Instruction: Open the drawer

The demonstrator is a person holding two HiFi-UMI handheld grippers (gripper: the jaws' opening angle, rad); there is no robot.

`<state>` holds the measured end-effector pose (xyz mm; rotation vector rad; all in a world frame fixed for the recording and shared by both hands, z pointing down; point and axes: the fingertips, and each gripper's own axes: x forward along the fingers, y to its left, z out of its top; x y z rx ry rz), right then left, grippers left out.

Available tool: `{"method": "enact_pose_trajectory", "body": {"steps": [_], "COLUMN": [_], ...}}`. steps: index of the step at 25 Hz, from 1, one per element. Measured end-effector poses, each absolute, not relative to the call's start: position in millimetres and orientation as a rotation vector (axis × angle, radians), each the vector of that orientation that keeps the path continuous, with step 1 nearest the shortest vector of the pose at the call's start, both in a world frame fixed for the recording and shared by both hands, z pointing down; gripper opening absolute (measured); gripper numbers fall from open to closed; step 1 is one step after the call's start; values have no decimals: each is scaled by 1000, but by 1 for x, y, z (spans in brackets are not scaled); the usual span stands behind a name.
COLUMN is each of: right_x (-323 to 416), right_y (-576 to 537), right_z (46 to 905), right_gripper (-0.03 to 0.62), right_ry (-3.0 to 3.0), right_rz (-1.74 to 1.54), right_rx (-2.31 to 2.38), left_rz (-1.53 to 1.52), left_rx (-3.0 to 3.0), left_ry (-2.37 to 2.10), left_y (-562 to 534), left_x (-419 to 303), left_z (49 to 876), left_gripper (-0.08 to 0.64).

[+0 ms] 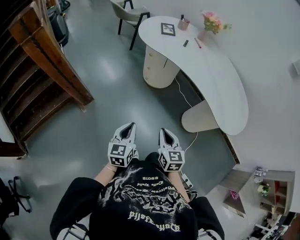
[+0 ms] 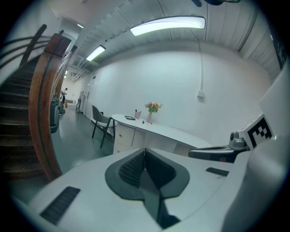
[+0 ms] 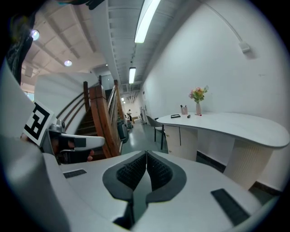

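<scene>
The drawer unit [image 1: 156,69] is a cream cabinet under the near end of a curved white desk [image 1: 220,89]; its drawers look shut, with small knobs down the front. It also shows far off in the left gripper view as the drawer unit [image 2: 123,136] and in the right gripper view as the drawer unit [image 3: 180,139]. My left gripper [image 1: 130,125] and right gripper [image 1: 162,131] are held side by side in front of the person, well short of the desk. Both jaws are shut with nothing between them: left gripper [image 2: 145,149], right gripper [image 3: 146,153].
A wooden staircase [image 1: 42,70] rises at the left. A chair [image 1: 129,14] stands at the desk's far end. On the desk are a flower vase [image 1: 208,26], a pen cup [image 1: 183,23] and a marker card [image 1: 168,29]. A cable [image 1: 185,101] runs across the grey floor. A small shelf unit [image 1: 269,192] stands at the lower right.
</scene>
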<state>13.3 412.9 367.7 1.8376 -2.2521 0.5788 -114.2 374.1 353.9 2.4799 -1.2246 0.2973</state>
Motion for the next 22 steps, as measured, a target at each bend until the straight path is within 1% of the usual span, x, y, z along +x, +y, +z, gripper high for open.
{"method": "enact_pose_trajectory", "body": {"steps": [5,9,15,22], "right_x": [9,15,28,51], "right_y": [395,374,343,276], "right_z": [367,366,376,382], "right_gripper": [28,28,28,28], "right_ry": [-2293,-2309,-2332,-2382], "right_rz": [628,643,656,642], "right_rx": [1808,1811,1790,1672], "left_rz": [241,267,309,323], "left_rx": [2420,2429,2444,2413], "left_ry": [-1251,-1254,-1259,-1321], "left_y": [351,338,316,267], "left_x": [-126,-124,-108,-81], "left_z": [353,355,367,367], "left_gripper": [25,25,25,25]}}
